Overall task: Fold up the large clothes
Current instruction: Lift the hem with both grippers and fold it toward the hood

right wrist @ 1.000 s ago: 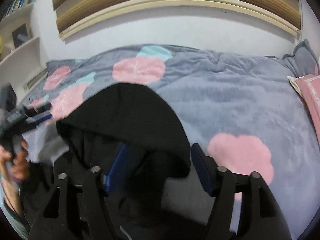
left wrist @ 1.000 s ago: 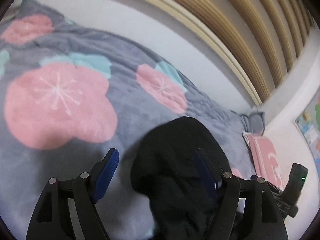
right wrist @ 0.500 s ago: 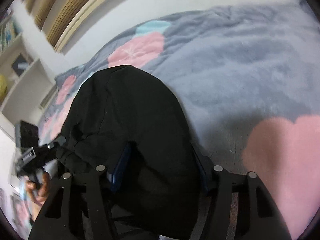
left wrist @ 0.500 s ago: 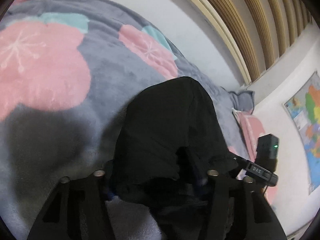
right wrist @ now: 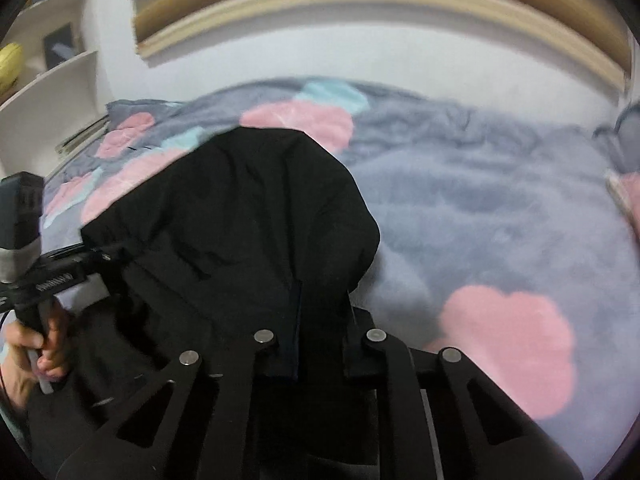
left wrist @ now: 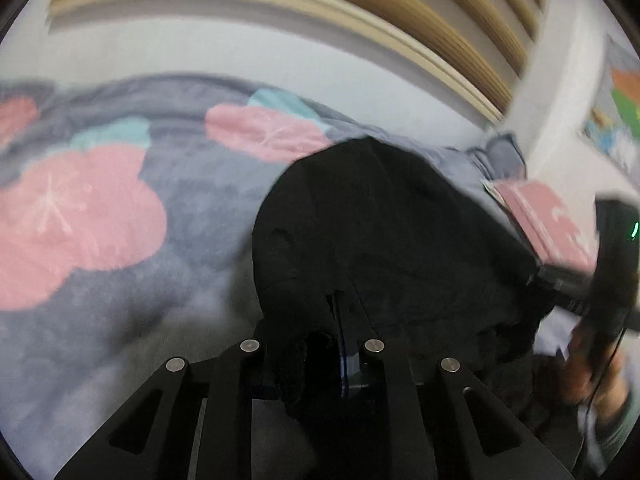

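A large black garment [left wrist: 384,232] lies bunched on a grey bed blanket with pink flowers [left wrist: 80,216]. My left gripper [left wrist: 340,336] is shut on a fold of the black garment, with cloth covering its fingertips. In the right wrist view the same black garment [right wrist: 248,216] rises as a rounded mound, and my right gripper [right wrist: 316,320] is shut on its near edge. Each gripper shows in the other's view: the right one at the right [left wrist: 612,276], the left one at the left [right wrist: 36,248], held by a hand.
The blanket [right wrist: 500,216] covers the bed to the far wall. A pink pillow [left wrist: 548,220] lies at the right end. White shelves [right wrist: 48,68] stand at the left. A wooden slatted panel [left wrist: 360,4] runs along the wall. A map poster [left wrist: 616,116] hangs at the right.
Both grippers, open a second ago, have closed on the black garment. Both views have tilted up towards the wall and the cloth has bunched between the fingers.
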Demonstrator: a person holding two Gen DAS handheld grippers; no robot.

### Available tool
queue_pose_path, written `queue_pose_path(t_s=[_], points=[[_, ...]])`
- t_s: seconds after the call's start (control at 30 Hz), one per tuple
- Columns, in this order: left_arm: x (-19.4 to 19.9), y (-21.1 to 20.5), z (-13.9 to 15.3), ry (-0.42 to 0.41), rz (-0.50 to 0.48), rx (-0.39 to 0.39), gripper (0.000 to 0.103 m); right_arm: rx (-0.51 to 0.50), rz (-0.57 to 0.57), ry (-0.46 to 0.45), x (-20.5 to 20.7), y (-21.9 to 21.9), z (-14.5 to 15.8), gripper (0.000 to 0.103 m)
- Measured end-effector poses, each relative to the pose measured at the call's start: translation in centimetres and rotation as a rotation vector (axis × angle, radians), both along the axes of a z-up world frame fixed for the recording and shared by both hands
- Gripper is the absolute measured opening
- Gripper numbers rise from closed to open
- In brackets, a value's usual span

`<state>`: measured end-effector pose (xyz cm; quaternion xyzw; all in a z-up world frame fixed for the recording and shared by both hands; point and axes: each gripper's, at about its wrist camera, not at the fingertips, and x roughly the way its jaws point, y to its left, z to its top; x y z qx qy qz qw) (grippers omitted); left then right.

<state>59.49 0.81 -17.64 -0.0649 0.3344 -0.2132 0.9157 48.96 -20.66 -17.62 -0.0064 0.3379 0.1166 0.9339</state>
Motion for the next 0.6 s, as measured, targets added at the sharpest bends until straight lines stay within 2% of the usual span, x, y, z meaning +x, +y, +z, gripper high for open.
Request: queue_pose_path(t_s=[0.07, 0.17, 0.33, 0.47, 0.6], points=[[-3.0, -0.3, 2.8, -0.077, -0.02, -0.003, 0.015, -0.024, 0.006, -0.034, -1.7, 0.2, 2.1, 0.014], [-7.5, 1.0, 6.8, -0.156, -0.026, -0.07, 0.015, 0.003, 0.017, -0.093, -6.1, 0.0, 5.6, 0.013], [-15.7, 1.8, 11.6, -0.249, -0.058, -0.055, 0.015, 0.0, 0.051, -0.181, -13.9, 1.3, 8.9, 0.013], [-22.8, 1.8, 12.0, -0.291, -0.082, -0.009, 0.016, -0.019, 0.074, -0.259, -21.4, 2.3, 10.6, 0.013], [-29.9, 2.8, 10.3, -0.283, -0.107, -0.001, 0.022, -0.056, 0.1, -0.307, -29.0, 3.2, 10.3, 0.013]])
